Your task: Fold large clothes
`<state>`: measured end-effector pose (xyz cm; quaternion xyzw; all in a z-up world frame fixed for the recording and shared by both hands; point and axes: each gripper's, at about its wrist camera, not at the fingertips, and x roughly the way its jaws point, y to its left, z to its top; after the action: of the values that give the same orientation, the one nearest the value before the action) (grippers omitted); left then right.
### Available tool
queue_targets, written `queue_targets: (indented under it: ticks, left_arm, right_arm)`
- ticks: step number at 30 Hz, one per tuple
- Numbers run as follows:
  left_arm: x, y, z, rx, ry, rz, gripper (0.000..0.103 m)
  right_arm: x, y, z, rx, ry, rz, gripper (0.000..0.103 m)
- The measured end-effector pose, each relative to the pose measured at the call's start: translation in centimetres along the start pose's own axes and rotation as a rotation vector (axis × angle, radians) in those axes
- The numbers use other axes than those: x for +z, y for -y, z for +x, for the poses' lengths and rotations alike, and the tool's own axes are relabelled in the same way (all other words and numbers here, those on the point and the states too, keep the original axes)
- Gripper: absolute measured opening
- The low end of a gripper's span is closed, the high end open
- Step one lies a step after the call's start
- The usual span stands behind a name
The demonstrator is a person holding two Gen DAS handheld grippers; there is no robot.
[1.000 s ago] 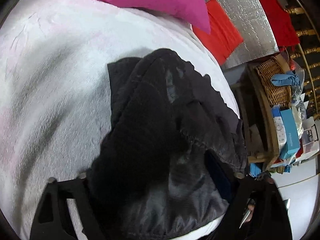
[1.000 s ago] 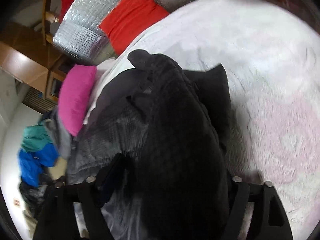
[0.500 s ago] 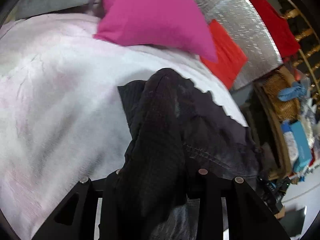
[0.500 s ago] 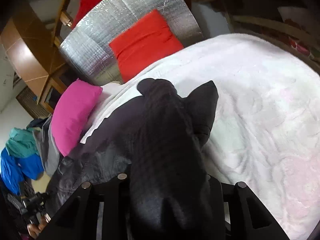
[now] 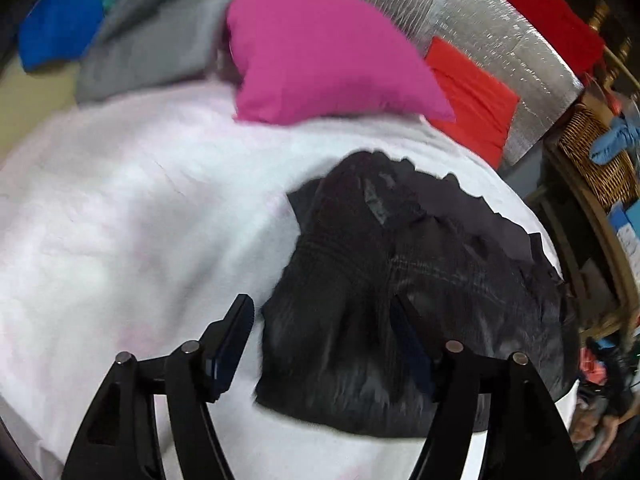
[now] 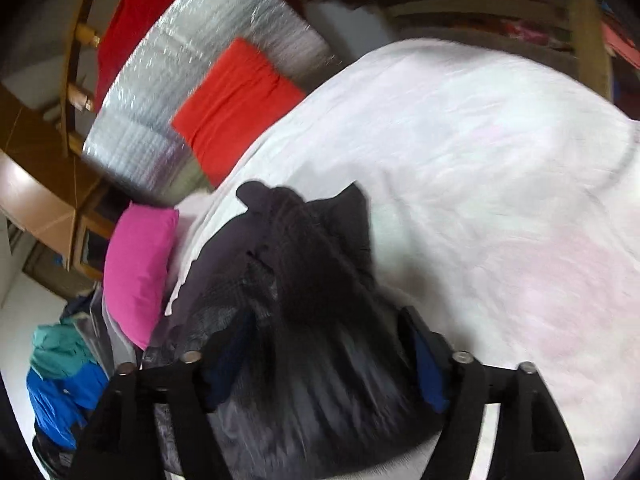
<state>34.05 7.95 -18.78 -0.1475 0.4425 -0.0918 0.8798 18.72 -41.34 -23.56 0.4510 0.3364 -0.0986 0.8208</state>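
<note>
Left wrist view: a crumpled black garment, ribbed knit over a shinier quilted layer, lies heaped on the bed's white textured cover. The left tool stands wide apart, its fingers straddling the cloth, where half a second ago it pinched a fold. Seen from the right wrist, the right tool has likewise spread wide over the garment. A pink pillow and red cushion sit beyond.
</note>
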Motion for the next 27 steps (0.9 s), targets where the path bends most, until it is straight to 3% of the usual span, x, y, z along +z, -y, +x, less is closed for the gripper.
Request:
queue_targets:
  ticks: [3, 5, 7, 12, 17, 19, 20, 21, 23, 25, 27]
  left_arm:
    - [-1.0, 0.3, -2.1, 0.005, 0.062, 0.028, 0.077]
    - [-1.8, 0.7, -2.6, -0.002, 0.061, 0.049, 0.077]
    - [-2.9, 1.3, -2.6, -0.008, 0.039, 0.071, 0.078]
    - [-4.8, 2.7, -1.1, -0.011, -0.043, 0.100, 0.078]
    - [-6.0, 4.4, 2.1, 0.152, -0.110, 0.208, 0.080]
    - [-6.0, 4.5, 2.3, 0.165, -0.103, 0.211, 0.082]
    - [-5.9, 4.6, 2.3, 0.168, -0.100, 0.214, 0.082]
    - [-5.9, 4.7, 2.3, 0.169, -0.097, 0.220, 0.082]
    - [-6.0, 4.7, 2.1, 0.171, -0.088, 0.230, 0.083]
    - [-6.2, 4.8, 2.2, 0.176, -0.082, 0.244, 0.083]
    - [-6.3, 4.8, 2.2, 0.177, -0.080, 0.253, 0.083]
  right_arm:
    - [-1.4, 1.5, -2.0, 0.040, -0.022, 0.050, 0.078]
    - [-2.4, 2.2, -2.7, 0.081, -0.046, 0.081, 0.078]
    - [-3.2, 2.2, -2.8, 0.116, -0.075, 0.099, 0.078]
    - [-4.8, 1.6, -1.0, 0.105, -0.153, 0.132, 0.078]
    - [-5.5, 1.2, 1.7, 0.069, -0.183, 0.140, 0.078]
    - [-5.3, 0.2, 2.6, 0.039, -0.166, 0.097, 0.071]
    - [-5.1, -0.4, 3.0, 0.001, -0.148, 0.055, 0.056]
    - [-5.1, -1.3, 2.9, -0.028, -0.119, 0.005, 0.048]
    - [-5.1, -2.6, 1.9, -0.020, -0.051, -0.056, 0.041]
    - [-5.1, -4.0, 1.2, -0.033, 0.003, -0.135, 0.040]
    - [-5.4, -3.7, 2.9, -0.109, -0.061, -0.154, 0.040]
